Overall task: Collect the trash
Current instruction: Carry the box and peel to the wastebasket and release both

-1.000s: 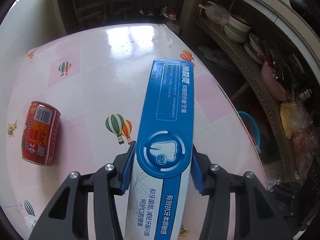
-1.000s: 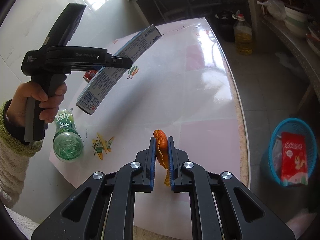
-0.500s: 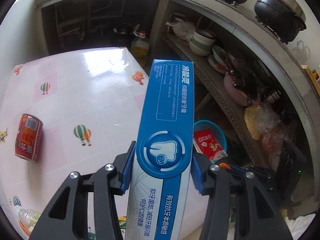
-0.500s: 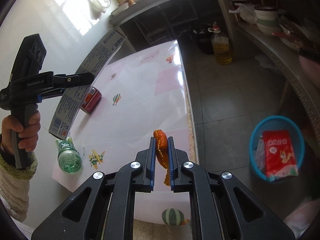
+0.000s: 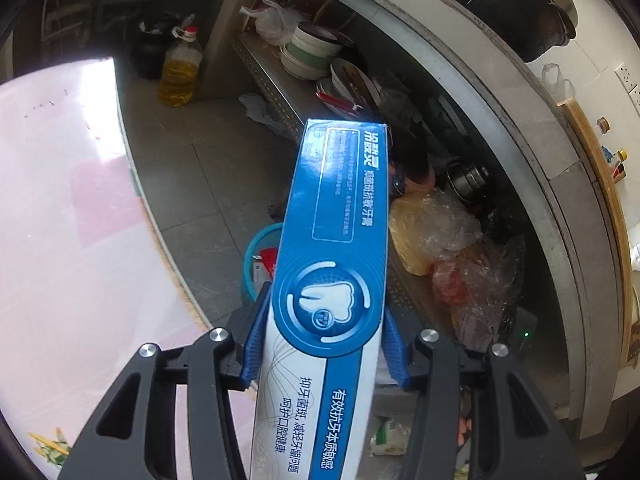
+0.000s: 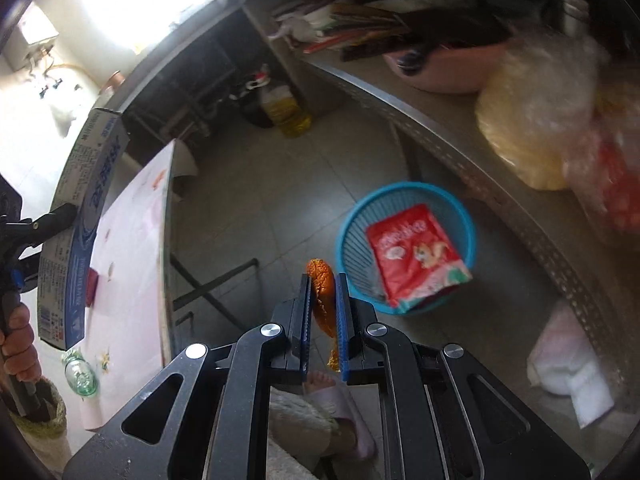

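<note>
My left gripper [image 5: 324,334] is shut on a long blue toothpaste box [image 5: 340,216], held past the table edge over the floor; the box also shows in the right wrist view [image 6: 86,200]. My right gripper [image 6: 323,304] is shut on an orange peel [image 6: 322,292], held in the air just left of a blue trash basket [image 6: 352,220] on the floor. A red snack packet [image 6: 416,252] lies in the basket. The basket shows partly behind the box in the left wrist view [image 5: 256,256].
The pink table [image 6: 132,240] is at the left, with a green plastic bottle [image 6: 80,374] and a red can [image 6: 93,288] on it. A metal shelf [image 6: 500,184] with bags and bowls runs along the right. An oil jug [image 5: 180,72] stands on the floor. My slippered foot [image 6: 332,404] is below.
Both grippers have swung right, off the table and toward the floor. The basket is now close under the right gripper. Both still hold their items.
</note>
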Motion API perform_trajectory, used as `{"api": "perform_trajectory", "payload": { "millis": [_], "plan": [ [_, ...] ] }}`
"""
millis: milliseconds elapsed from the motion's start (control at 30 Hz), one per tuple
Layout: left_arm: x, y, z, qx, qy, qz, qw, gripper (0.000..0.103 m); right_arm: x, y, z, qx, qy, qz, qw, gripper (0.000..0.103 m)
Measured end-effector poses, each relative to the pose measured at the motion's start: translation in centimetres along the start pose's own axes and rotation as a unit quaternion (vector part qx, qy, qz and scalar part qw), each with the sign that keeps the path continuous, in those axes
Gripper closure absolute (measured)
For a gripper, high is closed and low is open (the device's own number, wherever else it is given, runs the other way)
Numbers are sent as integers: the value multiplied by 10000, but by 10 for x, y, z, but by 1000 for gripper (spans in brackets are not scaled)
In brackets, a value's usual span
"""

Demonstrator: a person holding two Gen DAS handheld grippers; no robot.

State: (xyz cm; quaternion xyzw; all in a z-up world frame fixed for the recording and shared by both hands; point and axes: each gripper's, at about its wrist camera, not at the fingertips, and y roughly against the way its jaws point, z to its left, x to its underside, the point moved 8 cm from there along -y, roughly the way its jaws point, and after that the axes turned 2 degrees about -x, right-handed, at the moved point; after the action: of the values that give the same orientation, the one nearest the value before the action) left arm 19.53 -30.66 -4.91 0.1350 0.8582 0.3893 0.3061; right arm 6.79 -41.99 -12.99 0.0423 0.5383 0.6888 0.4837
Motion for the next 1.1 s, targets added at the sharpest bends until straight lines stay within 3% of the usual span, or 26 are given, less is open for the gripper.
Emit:
{"api": "perform_trajectory", "payload": {
  "millis": [133, 367, 433, 467, 567, 733, 933, 1100],
  "plan": [
    [4, -46, -22, 210, 179, 291, 9992, 55, 7, -7, -37, 192, -499, 107, 9985, 93],
    [-8, -125, -38, 32, 535, 680, 9962, 54, 12, -16, -57, 195, -863, 239, 9958, 93],
    [-14, -149, -42, -108, 559, 766, 9954, 42, 12, -16, -62, 195, -901, 261, 9954, 93],
    [-14, -157, -40, -176, 639, 817, 9944, 31, 12, -17, -64, 190, -925, 270, 9952, 93],
    [-11, -171, -31, -294, 921, 931, 9910, 30, 13, -17, -68, 195, -971, 258, 9947, 93],
    [2, -158, -29, -280, 706, 978, 9923, 30, 16, -21, -77, 274, -998, 309, 9941, 93],
    [8, -110, -25, -212, 304, 643, 9972, 30, 12, -42, -74, 372, -841, 422, 9949, 93],
    [25, -54, -16, -164, 153, 305, 9993, 28, -22, -75, -62, 660, -415, 316, 9965, 84]
  ]
}}
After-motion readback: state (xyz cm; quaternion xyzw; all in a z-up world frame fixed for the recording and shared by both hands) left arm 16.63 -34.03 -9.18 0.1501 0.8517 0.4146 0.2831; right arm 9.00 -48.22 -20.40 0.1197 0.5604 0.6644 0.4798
